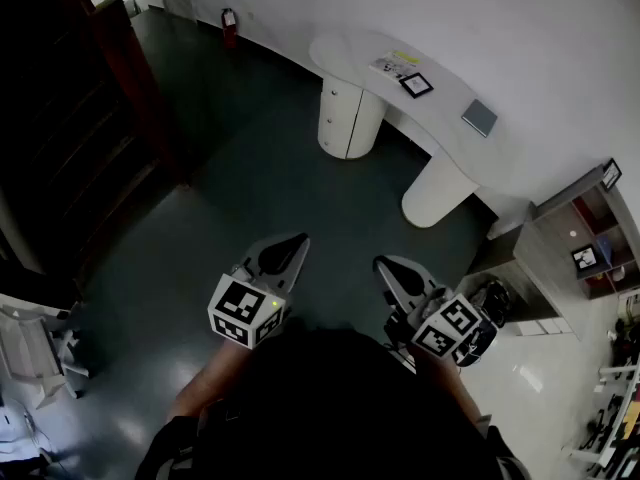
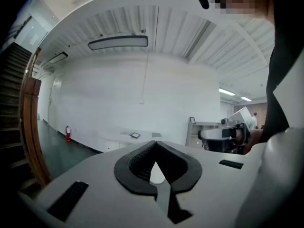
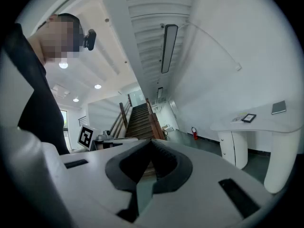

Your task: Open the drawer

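Note:
A white curved desk [image 1: 440, 88] stands far ahead against the wall, on a round white pedestal with drawers [image 1: 348, 118]; the pedestal also shows in the right gripper view [image 3: 232, 148]. Both grippers hang in the air above the dark floor, well short of the desk. My left gripper [image 1: 290, 240] is shut with nothing between its jaws, and in its own view [image 2: 155, 144] the tips meet. My right gripper [image 1: 385, 265] is beside it, also shut and empty [image 3: 151, 144]. No drawer stands pulled out.
A dark wooden staircase [image 1: 70, 118] fills the left side. A red fire extinguisher [image 1: 229, 26] stands by the far wall. A grey shelf unit [image 1: 575, 253] is at the right, and white clutter [image 1: 30, 348] lies at the lower left. A framed picture [image 1: 416, 84] and a notebook [image 1: 479, 117] lie on the desk.

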The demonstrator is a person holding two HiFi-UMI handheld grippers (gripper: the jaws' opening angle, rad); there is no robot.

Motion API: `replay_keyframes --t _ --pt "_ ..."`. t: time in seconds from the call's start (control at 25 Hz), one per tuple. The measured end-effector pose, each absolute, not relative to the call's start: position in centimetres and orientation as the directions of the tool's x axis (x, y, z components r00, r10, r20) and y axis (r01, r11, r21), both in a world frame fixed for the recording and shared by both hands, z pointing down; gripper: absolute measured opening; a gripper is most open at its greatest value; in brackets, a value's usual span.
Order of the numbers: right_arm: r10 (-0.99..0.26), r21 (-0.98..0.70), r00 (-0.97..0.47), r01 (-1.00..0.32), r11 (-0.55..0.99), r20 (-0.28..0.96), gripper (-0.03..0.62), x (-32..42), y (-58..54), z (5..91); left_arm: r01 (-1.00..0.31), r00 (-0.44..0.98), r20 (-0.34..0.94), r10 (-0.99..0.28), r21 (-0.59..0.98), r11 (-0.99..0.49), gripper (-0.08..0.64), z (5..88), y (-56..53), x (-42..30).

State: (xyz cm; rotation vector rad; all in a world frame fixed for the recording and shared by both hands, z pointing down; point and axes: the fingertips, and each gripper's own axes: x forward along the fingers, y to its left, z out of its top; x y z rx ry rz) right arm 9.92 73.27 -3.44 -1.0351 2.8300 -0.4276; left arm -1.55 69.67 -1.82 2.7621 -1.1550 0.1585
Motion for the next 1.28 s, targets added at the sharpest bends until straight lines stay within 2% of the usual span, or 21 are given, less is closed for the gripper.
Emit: replay_keyframes --t 0.4,0.76,1.04,1.28 --pt "-0.64 -0.302 -0.768 -0.613 0.73 0.012 0.015 5.1 70.4 -2.5 -0.718 0.695 0.159 -0.701 0.093 -0.69 0.011 -1.2 67.9 -6.5" --pt "-0.529 -0.217 -0.848 -0.522 0.825 0.029 0.017 -1.6 68.3 -2.6 -0.74 0.672 0.173 -0.72 0.148 -0.656 0.011 0.4 65.9 -11.5" --pt "-0.533 -0.292 -0.845 -0.519 0.803 0.039 0.017 -0.5 62.6 -1.3 -0.733 0.68 0.196 -0.707 0.181 -0.655 0.011 1.6 61.1 -10.7" --pt "-0.503 -0.339 -0.864 -0.48 0.809 0.024 0.017 0.7 53.8 0.4 -0.732 0.681 0.186 -0.708 0.173 -0.659 0.011 0.9 52.2 -8.0"
